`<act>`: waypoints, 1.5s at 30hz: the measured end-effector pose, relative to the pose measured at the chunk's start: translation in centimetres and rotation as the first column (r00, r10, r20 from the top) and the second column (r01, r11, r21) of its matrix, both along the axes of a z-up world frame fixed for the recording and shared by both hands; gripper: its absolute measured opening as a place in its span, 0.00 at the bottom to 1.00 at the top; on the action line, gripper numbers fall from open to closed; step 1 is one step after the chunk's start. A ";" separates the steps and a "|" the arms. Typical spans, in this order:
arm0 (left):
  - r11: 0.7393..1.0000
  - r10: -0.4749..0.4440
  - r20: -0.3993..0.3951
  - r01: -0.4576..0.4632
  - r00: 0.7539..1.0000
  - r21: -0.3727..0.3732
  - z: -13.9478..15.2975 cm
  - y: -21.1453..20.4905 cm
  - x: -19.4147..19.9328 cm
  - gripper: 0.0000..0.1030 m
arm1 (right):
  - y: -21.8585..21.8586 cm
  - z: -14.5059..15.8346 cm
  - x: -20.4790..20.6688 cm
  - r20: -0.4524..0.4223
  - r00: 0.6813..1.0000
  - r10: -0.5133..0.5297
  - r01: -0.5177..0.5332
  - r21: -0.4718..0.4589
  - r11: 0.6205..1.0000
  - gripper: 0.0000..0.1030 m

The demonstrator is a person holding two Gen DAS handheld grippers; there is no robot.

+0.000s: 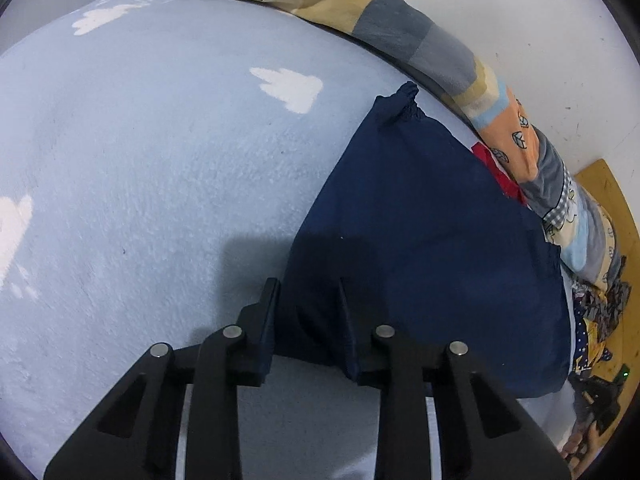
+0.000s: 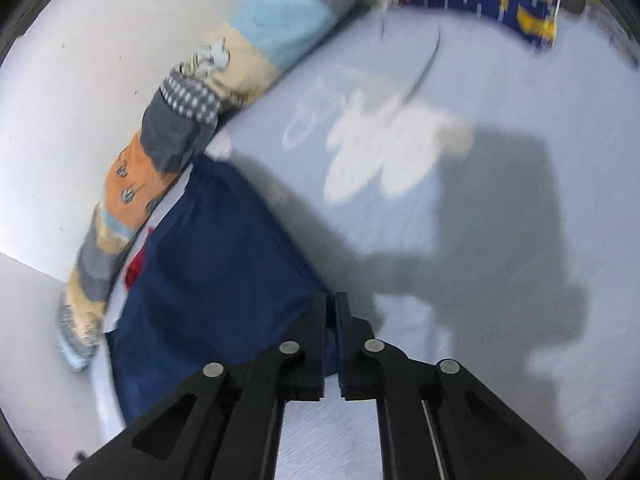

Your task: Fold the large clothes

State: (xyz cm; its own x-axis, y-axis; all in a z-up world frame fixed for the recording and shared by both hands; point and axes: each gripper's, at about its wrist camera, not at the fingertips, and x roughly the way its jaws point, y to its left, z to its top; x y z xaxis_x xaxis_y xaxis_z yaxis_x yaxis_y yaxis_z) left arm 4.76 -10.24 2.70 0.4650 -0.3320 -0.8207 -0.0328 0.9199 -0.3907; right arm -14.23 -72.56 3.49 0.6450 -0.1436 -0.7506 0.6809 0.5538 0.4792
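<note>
Where both tongs bite — navy garment (image 1: 432, 220) corners between pads.

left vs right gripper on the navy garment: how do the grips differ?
The left gripper has jaws apart with a thick bunch of the navy garment between them; the right gripper is nearly closed, pinching a thin edge. Left frame is sharp, right blurred. Both hold near corners over the light blue sheet.

Both grippers (image 1: 308, 292) (image 2: 330, 304) are matte black, angular linkages with round silver pins, fingers apparently flat-faced.
</note>
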 end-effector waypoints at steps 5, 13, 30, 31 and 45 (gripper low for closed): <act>0.997 0.049 -0.065 -0.053 0.997 -0.063 -0.8 0.9 0.4 0.58 | -2.1 -1.5 -2.2 0.065 0.996 -0.068 0.052 0.225 0.973 0.10; 0.993 0.035 -0.124 -0.049 0.992 -0.110 -0.8 0.0 0.3 0.84 | 1.1 -4.2 -1.0 0.055 0.998 0.013 -0.033 0.367 0.930 0.59; 0.999 -0.035 0.043 0.037 0.998 -0.034 1.0 -3.1 1.3 0.12 | 3.0 -2.1 4.7 0.185 0.975 0.124 -0.153 0.155 0.976 0.09; 0.999 -0.039 0.047 0.039 0.998 -0.010 1.3 -3.4 1.0 0.12 | 3.7 -1.2 4.5 0.172 0.976 0.135 -0.155 0.111 0.982 0.09; 0.992 -0.100 -0.027 0.102 0.995 0.072 2.7 -1.2 -10.0 0.12 | 5.9 0.7 -7.5 0.071 0.992 0.103 -0.113 0.144 0.983 0.10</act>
